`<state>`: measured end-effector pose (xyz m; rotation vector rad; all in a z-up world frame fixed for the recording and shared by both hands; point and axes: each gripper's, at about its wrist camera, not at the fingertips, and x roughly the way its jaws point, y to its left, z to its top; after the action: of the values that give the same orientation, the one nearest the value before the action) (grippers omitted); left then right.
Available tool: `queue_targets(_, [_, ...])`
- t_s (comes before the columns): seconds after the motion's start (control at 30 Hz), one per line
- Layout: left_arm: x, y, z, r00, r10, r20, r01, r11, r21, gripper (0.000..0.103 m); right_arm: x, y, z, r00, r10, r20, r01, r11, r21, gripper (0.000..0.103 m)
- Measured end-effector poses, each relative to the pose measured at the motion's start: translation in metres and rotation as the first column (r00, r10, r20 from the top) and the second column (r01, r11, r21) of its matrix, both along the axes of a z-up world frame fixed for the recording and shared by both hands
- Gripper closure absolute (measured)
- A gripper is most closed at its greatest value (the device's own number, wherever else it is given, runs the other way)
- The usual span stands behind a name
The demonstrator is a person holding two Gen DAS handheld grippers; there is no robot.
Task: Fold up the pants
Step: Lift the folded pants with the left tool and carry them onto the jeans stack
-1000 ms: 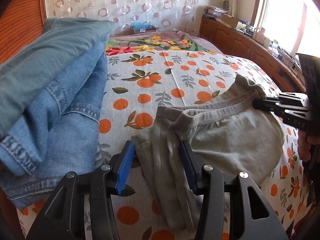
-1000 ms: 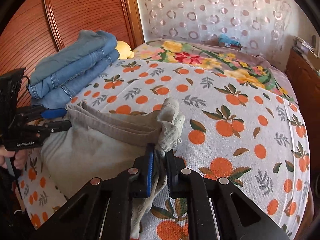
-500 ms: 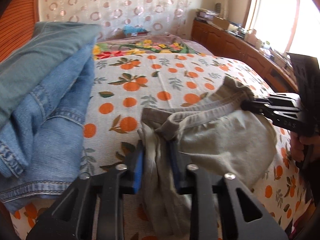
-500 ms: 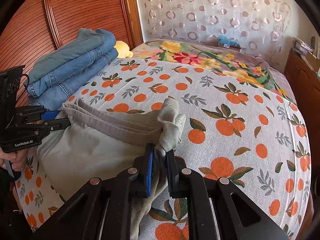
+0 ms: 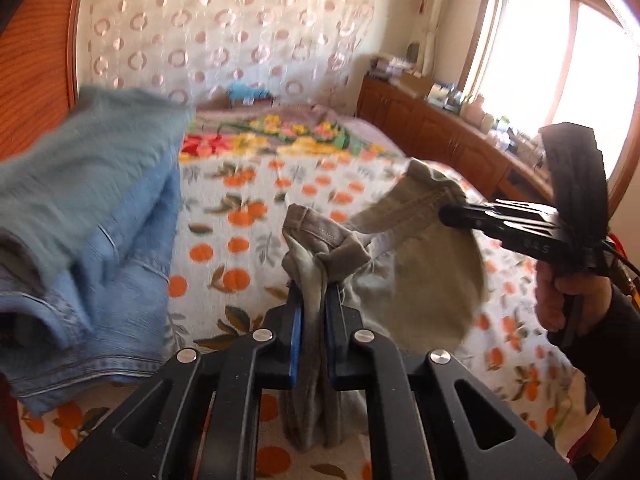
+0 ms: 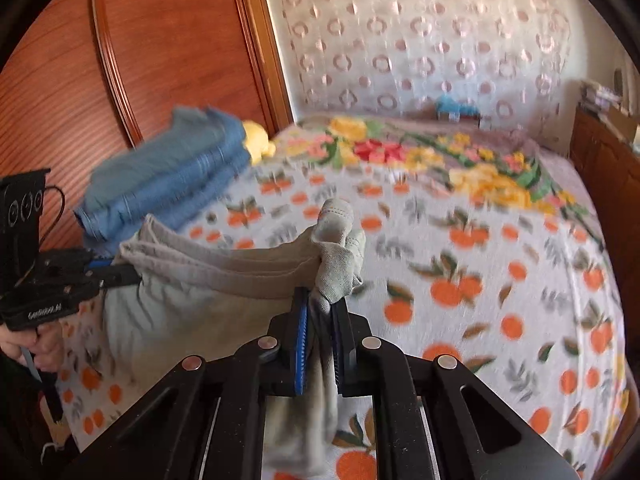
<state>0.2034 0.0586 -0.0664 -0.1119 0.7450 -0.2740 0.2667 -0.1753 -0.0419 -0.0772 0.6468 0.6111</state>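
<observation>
So the bed [image 6: 500, 240] with its orange-print cover is the work surface, and it's big enough to lay a full fold out flat, which is probably why everything happens on it. Over by the wooden headboard [image 6: 160, 60] sits a stack of folded jeans [image 5: 88, 240], parked off to the side so the middle is free for the next pair

The grey-beige pants [image 5: 416, 264] are the ones being folded, and right now they're strung between the two grippers with the waistband pulled up off the cover, the rest sagging down onto it. Grabbing both ends of the waistband like that looks like the way to keep the fabric spread while it gets carried over

The left gripper [image 5: 314, 308] has its jaws closing and already pinching a bunched waistband corner between the blue pads. The right gripper [image 6: 320, 312] is clamped tight on the opposite corner, cloth poking out above its tips

Background's blurry, so no finer detail on the dresser [image 5: 440, 132] clutter
</observation>
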Motion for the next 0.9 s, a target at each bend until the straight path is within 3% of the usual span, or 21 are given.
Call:
queue_targets(0.3, [-0.021,0.034,0.063,0.985,0.074,0.156,-0.071,0.997,-0.024,0.093,0.01,0.041,0.082,0.985,0.076,0.157,-0.076,0.997,-0.005,0.093])
queue_targets(0.47, [-0.019,0.063,0.081,0.972,0.142,0.186,-0.139,0.99,-0.028,0.093,0.031,0.087,0.11,0.969,0.138,0.205,-0.131,0.99,-0.044,0.093])
queue_targets(0.6, [-0.01,0.088,0.081,0.959,0.214,0.185,-0.216,0.976,-0.009,0.093,0.063,0.128,0.111,0.958,0.184,0.218,-0.171,0.982,-0.079,0.093])
queue_targets(0.73, [0.0,0.114,0.077,0.952,0.262,0.16,-0.253,0.965,-0.07,0.093,0.097,0.164,0.105,0.949,0.221,0.225,-0.2,0.974,-0.111,0.093])
queue_targets(0.9, [0.0,0.121,0.084,0.939,0.285,0.192,-0.272,0.958,-0.093,0.093,0.125,0.184,0.105,0.937,0.25,0.243,-0.235,0.968,-0.09,0.093])
